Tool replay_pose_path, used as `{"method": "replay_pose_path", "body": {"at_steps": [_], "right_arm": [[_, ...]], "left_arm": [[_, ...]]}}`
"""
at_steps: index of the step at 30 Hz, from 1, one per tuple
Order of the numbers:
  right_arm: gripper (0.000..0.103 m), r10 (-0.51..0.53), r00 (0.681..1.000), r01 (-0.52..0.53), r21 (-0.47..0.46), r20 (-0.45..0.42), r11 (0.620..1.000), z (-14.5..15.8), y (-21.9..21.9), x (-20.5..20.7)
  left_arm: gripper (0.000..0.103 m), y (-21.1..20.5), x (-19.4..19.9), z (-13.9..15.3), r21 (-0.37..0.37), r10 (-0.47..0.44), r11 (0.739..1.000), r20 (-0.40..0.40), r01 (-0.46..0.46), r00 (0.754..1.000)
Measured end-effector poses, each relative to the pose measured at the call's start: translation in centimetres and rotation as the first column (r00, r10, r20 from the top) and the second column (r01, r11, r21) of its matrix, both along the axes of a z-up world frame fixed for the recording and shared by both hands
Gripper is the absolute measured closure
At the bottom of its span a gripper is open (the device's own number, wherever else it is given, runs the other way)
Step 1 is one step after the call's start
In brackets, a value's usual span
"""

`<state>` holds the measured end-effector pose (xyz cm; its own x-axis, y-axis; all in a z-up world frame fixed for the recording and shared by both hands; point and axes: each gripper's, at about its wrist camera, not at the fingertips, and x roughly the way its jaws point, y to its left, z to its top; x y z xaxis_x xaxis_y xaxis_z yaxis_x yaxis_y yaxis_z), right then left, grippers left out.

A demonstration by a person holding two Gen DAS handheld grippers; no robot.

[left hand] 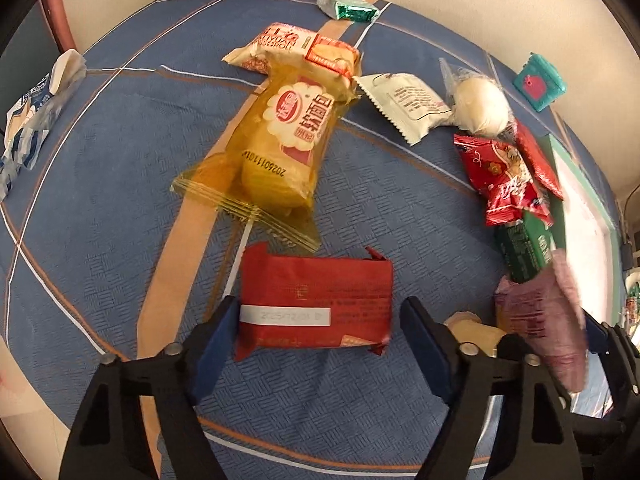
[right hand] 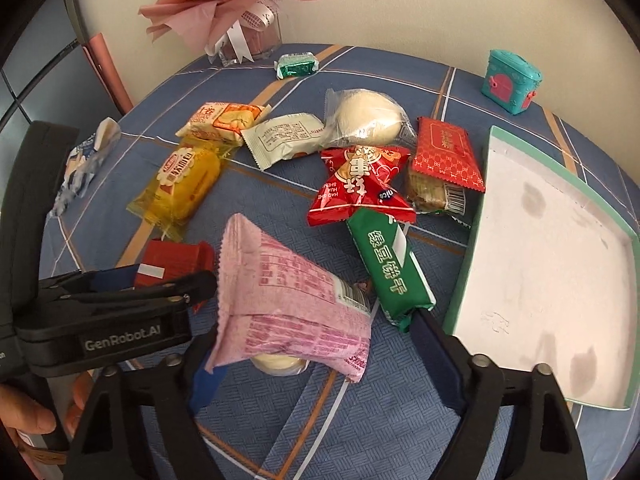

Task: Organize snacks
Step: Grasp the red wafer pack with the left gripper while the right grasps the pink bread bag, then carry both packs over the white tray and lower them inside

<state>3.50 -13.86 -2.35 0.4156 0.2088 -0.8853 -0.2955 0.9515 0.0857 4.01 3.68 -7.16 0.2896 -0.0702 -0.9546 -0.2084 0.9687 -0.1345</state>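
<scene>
A red flat packet (left hand: 316,304) lies flat on the blue cloth between the fingers of my left gripper (left hand: 320,308). The left pad touches its left end, the right pad stands a sliver off its right end, and the packet is not squeezed. In the right wrist view the same gripper (right hand: 160,280) straddles the red packet (right hand: 172,260). My right gripper (right hand: 316,336) is open around a pink packet (right hand: 288,304), which leans on a round pale cake (right hand: 276,362). Its left finger is against the packet and a gap shows on the right. A white tray with a teal rim (right hand: 472,264) lies to the right.
Several snacks crowd the cloth: a yellow bread packet (right hand: 180,184), a green biscuit packet (right hand: 392,264), a red star-shaped packet (right hand: 360,188), a wrapped white bun (right hand: 368,116). A teal toy box (right hand: 512,80) and a flower vase (right hand: 248,40) stand at the back. A person's hand (right hand: 28,412) holds the left gripper.
</scene>
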Motion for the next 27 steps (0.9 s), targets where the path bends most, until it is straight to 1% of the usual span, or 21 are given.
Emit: {"method": "replay_pose_path", "body": {"at_steps": [1, 3, 4, 5, 6, 9, 11, 14, 18, 24, 27], "right_arm": [[0.025, 0.002, 1.0, -0.002, 0.0, 0.006, 1.0, 0.1, 0.0, -0.1], [0.034, 0.006, 1.0, -0.006, 0.002, 0.019, 1.0, 0.3, 0.0, -0.1], [0.036, 0.006, 1.0, -0.006, 0.002, 0.02, 1.0, 0.3, -0.1, -0.1], [0.04, 0.003, 1.0, -0.003, 0.002, 0.017, 1.0, 0.2, -0.2, -0.1], [0.047, 0.0, 1.0, 0.0, 0.004, 0.014, 1.0, 0.2, -0.2, 0.0], [0.06, -0.023, 1.0, 0.023, 0.011, -0.005, 1.0, 0.1, -0.6, 0.1], [0.063, -0.036, 0.999, 0.036, 0.015, -0.008, 0.999, 0.2, -0.9, 0.1], [0.066, -0.045, 0.999, 0.045, 0.031, -0.008, 0.999, 0.4, -1.3, 0.0], [0.068, -0.049, 0.999, 0.049, 0.054, -0.01, 0.997, 0.6, -1.5, -0.1], [0.069, -0.046, 0.999, 0.045, 0.094, 0.001, 0.995, 1.6, -1.8, -0.3], [0.069, -0.058, 0.998, 0.058, 0.123, -0.005, 0.991, 2.1, -2.2, -0.4]], "left_arm": [[0.027, 0.0, 0.1, -0.1, 0.006, 0.004, 1.0, -0.001, -0.004, 1.0], [0.028, -0.1, 0.3, -0.2, 0.006, 0.01, 1.0, -0.001, -0.01, 1.0], [0.028, -0.1, 0.4, -0.2, 0.011, 0.01, 1.0, -0.002, -0.01, 1.0], [0.029, -0.2, 0.4, -0.3, 0.017, 0.009, 1.0, -0.003, -0.009, 1.0], [0.032, -0.4, 0.5, -0.3, 0.023, 0.01, 1.0, -0.002, -0.01, 1.0], [0.035, -0.9, 0.6, -0.2, 0.034, 0.019, 0.999, 0.0, -0.019, 1.0], [0.036, -1.0, 0.7, -0.2, 0.034, 0.029, 0.999, 0.0, -0.029, 1.0], [0.036, -1.0, 0.5, -0.1, 0.037, 0.039, 0.999, -0.002, -0.039, 0.999], [0.037, -1.0, -0.1, 0.4, 0.036, 0.054, 0.998, 0.005, -0.054, 0.999], [0.037, -1.4, -0.9, 2.5, 0.028, 0.069, 0.997, 0.038, -0.07, 0.997], [0.037, -1.5, -1.4, 4.0, 0.009, 0.076, 0.997, 0.061, -0.077, 0.995]]}}
